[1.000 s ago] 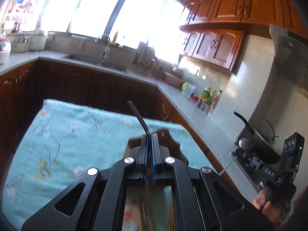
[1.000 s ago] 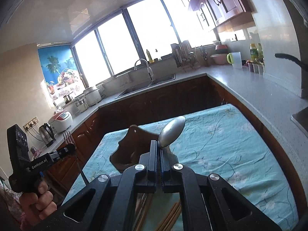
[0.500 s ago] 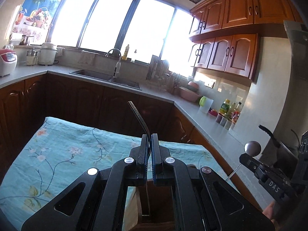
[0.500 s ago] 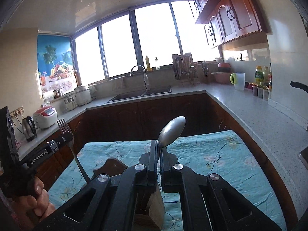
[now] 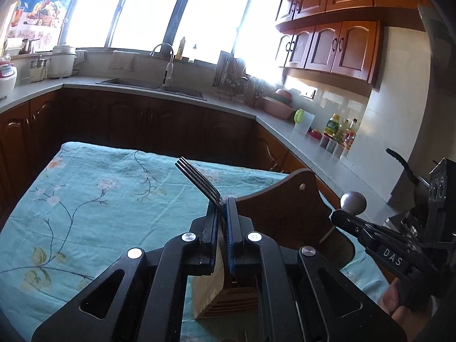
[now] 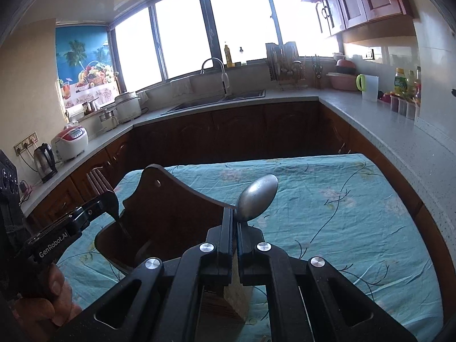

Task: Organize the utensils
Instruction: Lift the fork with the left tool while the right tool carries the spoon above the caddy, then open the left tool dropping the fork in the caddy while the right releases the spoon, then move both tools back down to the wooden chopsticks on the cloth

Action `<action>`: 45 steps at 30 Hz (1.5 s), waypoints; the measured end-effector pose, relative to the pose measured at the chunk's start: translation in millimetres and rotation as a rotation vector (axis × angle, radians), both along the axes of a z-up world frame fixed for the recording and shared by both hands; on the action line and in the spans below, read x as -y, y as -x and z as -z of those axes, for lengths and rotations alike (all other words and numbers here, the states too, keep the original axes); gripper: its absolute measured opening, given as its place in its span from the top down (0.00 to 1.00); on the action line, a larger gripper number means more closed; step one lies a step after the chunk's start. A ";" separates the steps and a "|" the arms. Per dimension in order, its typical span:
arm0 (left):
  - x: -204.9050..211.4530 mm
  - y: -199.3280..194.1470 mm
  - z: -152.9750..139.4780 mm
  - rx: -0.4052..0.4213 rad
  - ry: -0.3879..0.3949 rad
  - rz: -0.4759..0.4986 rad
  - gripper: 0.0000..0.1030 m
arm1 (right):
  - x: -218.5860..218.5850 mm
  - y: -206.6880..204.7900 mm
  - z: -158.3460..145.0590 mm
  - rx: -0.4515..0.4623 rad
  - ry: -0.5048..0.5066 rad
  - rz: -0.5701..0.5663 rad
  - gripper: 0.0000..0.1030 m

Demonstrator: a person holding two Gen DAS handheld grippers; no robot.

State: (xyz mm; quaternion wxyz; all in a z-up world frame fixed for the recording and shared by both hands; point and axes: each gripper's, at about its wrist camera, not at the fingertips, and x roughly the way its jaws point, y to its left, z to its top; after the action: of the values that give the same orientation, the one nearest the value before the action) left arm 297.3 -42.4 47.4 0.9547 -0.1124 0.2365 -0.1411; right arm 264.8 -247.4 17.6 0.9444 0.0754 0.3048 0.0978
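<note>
Over the near edge of the table, with its teal floral cloth, both grippers have come down and forward during the last second: the wooden utensil holder, which sat low and partly hidden under the tools a moment ago, now stands large just beyond the fingertips in both wrist views. Its dark curved back panel rises on the far side, and a pale wooden block at its front shows beneath the fingers. The left gripper is clamped on the fork, tines pointing up and away to the left, the handle running down between the pads toward the holder. From the right wrist view the fork's handle appears already to dip inside the holder's dark opening, though where its tip ends is hidden. The right gripper is closed on the spoon, bowl tilted up to the right, its handle out of sight below the fingers. Neither utensil has been let go, so the sorting step is under way but not done. My reading is that the approach is nearly finished, and what remains is to lower each handle into a slot and then part the fingers
</note>
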 end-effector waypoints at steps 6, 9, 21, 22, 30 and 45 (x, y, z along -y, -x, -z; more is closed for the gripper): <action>3.5 2.3 -0.3 -0.007 -0.011 0.001 0.94 | 3.1 -1.9 -1.1 -0.012 -0.023 0.002 0.98; 2.1 0.7 -1.9 -0.016 -0.001 0.003 0.94 | 4.7 -3.3 -1.3 -0.019 -0.037 0.001 0.98; -6.8 15.9 -14.6 -0.020 0.008 -0.057 0.54 | 23.4 6.0 -10.0 -0.031 -0.132 0.031 0.72; -8.7 19.2 -16.1 -0.019 0.012 -0.058 0.51 | 25.9 9.0 -10.3 -0.029 -0.145 0.035 0.66; -29.2 60.2 -15.0 -0.032 0.023 -0.092 0.27 | 53.8 51.6 -16.2 0.014 -0.238 0.110 0.20; -52.1 148.8 24.2 -0.149 0.009 -0.122 0.21 | 72.7 160.8 1.7 0.041 -0.179 0.221 0.07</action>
State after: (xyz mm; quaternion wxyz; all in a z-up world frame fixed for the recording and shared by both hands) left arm 148.5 9.7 23.3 0.9409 -0.1411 0.2988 -0.0748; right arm 104.0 -320.1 15.9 0.9450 0.1902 0.2654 0.0215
